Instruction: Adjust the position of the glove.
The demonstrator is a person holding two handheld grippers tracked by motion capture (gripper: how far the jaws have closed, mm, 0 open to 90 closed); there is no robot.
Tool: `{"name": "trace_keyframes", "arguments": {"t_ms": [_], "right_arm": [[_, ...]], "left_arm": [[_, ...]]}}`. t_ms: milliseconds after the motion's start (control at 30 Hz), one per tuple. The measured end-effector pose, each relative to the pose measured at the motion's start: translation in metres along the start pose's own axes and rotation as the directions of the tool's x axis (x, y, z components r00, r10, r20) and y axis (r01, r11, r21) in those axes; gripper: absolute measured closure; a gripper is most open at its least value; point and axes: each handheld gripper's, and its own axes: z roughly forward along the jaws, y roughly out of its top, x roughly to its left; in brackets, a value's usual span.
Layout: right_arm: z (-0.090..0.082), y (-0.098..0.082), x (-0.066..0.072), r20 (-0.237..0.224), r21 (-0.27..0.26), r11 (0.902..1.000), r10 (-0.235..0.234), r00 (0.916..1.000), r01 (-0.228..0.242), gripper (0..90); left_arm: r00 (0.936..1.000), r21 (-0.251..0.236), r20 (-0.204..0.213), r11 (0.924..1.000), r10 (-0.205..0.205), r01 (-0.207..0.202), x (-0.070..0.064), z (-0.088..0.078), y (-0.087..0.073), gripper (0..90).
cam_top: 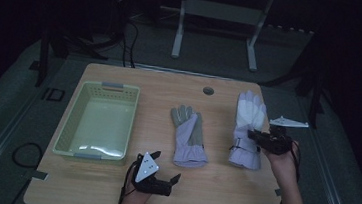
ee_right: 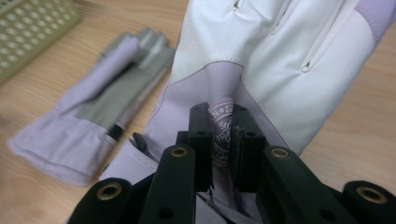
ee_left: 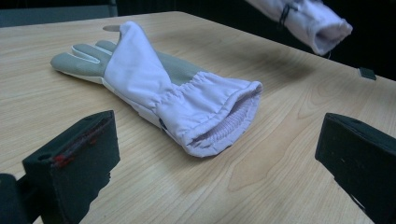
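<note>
A grey-and-lavender glove (cam_top: pixel 189 135) lies flat mid-table, its cuff (ee_left: pixel 219 116) facing my left gripper (cam_top: pixel 166 168). That gripper is open near the front edge, jaws wide apart and a short way from the cuff (ee_left: pixel 217 144). A white-and-lavender glove (cam_top: pixel 248 126) is to the right. My right gripper (cam_top: pixel 253 136) is shut on a pinched fold of its lavender fabric near the wrist (ee_right: pixel 223 128). The cuff end of this glove (ee_left: pixel 310 21) hangs above the table with a shadow beneath it.
A pale green basket (cam_top: pixel 74 122) stands on the table's left side, its corner also in the right gripper view (ee_right: pixel 28 28). A small round grommet (cam_top: pixel 208 90) sits near the far edge. Bare wood lies between the gloves and along the front.
</note>
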Motion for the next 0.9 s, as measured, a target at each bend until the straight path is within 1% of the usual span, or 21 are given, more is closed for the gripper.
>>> {"name": "trace_keyframes", "arguments": {"t_ms": [133,167,300,467,533,667,767,800,833,867,900], "right_arm": [[-0.008,0.016,0.010,-0.012,-0.020,0.9997,-0.012,0.9999,0.012,80.7],[-0.008,0.016,0.010,-0.012,-0.020,0.9997,-0.012,0.9999,0.012,80.7],[-0.014,0.036,0.027,-0.019,-0.029,0.9983,-0.051,0.9985,0.050,80.7],[-0.013,0.055,0.050,-0.049,-0.041,0.9969,-0.068,0.9965,0.066,80.7],[-0.011,0.061,0.060,-0.055,-0.046,0.9958,-0.081,0.9951,0.079,80.7],[-0.001,0.070,0.083,-0.089,-0.033,0.9933,-0.113,0.9896,0.111,80.7],[0.010,0.073,0.099,-0.108,-0.016,0.9934,-0.114,0.9875,0.113,80.7],[0.010,0.073,0.099,-0.108,-0.016,0.9934,-0.114,0.9875,0.113,80.7],[0.022,0.074,0.111,-0.116,0.005,0.9919,-0.125,0.9853,0.127,80.7],[0.022,0.074,0.111,-0.116,0.005,0.9919,-0.125,0.9853,0.127,80.7],[0.029,0.073,0.118,-0.124,0.020,0.9921,-0.120,0.9850,0.123,80.7]], "left_arm": [[1.0000,0.000,0.000,1.0000,0.001,-0.001,0.000,0.000,0.000,0.0],[1.0000,0.000,0.000,1.0000,0.001,-0.001,0.000,0.000,0.000,0.0],[1.0000,0.000,-0.001,1.0000,0.002,-0.002,0.000,0.000,0.000,0.0],[1.0000,0.000,0.001,1.0000,0.002,-0.002,0.000,0.000,0.000,0.0],[1.0000,0.000,0.000,1.0000,0.001,-0.001,0.000,0.000,0.000,0.0],[1.0000,-0.003,0.001,1.0000,0.000,0.000,0.000,0.000,0.000,0.0],[1.0000,-0.003,0.003,1.0000,0.001,-0.001,0.000,0.000,0.000,0.0],[1.0000,-0.003,0.003,1.0000,0.001,-0.001,0.000,0.000,0.000,0.0],[1.0000,-0.004,0.003,1.0000,0.003,-0.003,0.000,0.000,0.000,0.0],[1.0000,-0.004,0.003,1.0000,0.006,-0.006,0.000,0.000,0.000,0.0],[1.0000,-0.003,0.004,1.0000,0.005,-0.005,0.000,0.000,0.000,0.0]]}}
